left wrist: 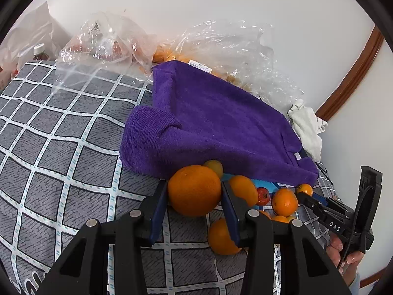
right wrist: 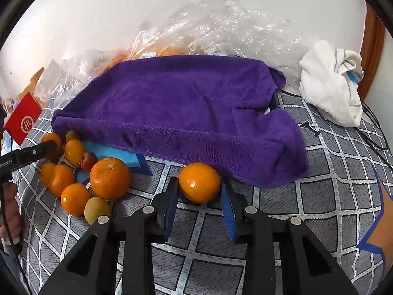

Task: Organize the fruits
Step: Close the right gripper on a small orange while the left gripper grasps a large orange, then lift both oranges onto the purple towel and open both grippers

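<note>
Landmark: a purple terry-cloth towel (right wrist: pixel 176 113) draped over a mound on the grey checked tablecloth (right wrist: pixel 319 196).
Left gripper (left wrist: pixel 195 196): blue-padded jaws clamped on a large round orange (left wrist: pixel 194 190), smooth and glossy, just in front of the towel's near edge.
Right gripper (right wrist: pixel 200 191): jaws closed against a smaller round orange (right wrist: pixel 199 182), shiny, touching the towel's near hem.
Loose fruit: a cluster of oranges (right wrist: pixel 73 196) with one small red fruit (right wrist: pixel 88 160), at the towel's left corner.
Behind the towel: crumpled clear plastic bags (right wrist: pixel 221 24).

Purple towel (right wrist: pixel 176 108), white rag (right wrist: pixel 331 86), checked cloth (left wrist: pixel 61 147)
</note>
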Available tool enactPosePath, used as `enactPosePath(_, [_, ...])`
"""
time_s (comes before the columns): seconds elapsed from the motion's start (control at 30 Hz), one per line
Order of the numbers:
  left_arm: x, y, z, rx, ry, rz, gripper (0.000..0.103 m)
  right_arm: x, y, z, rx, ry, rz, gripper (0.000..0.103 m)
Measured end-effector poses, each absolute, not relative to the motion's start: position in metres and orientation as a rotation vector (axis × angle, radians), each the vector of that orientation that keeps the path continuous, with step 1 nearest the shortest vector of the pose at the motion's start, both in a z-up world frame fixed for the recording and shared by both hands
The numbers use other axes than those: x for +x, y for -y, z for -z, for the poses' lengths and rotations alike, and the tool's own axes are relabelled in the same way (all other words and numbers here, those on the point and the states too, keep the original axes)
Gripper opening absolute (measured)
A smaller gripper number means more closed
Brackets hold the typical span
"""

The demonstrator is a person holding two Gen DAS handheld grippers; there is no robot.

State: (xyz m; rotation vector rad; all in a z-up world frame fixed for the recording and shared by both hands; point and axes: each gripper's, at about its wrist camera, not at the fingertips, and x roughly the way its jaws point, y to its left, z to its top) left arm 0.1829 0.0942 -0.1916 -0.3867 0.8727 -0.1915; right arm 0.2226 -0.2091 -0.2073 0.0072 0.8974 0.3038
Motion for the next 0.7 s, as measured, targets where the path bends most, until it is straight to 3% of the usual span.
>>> enactPosePath(0.7, [0.159,-0.095,0.169,-0.341,-0.759,0.229,0.041,0.183,0.233,0.163,0.146,-0.764,-0.351,0.034])
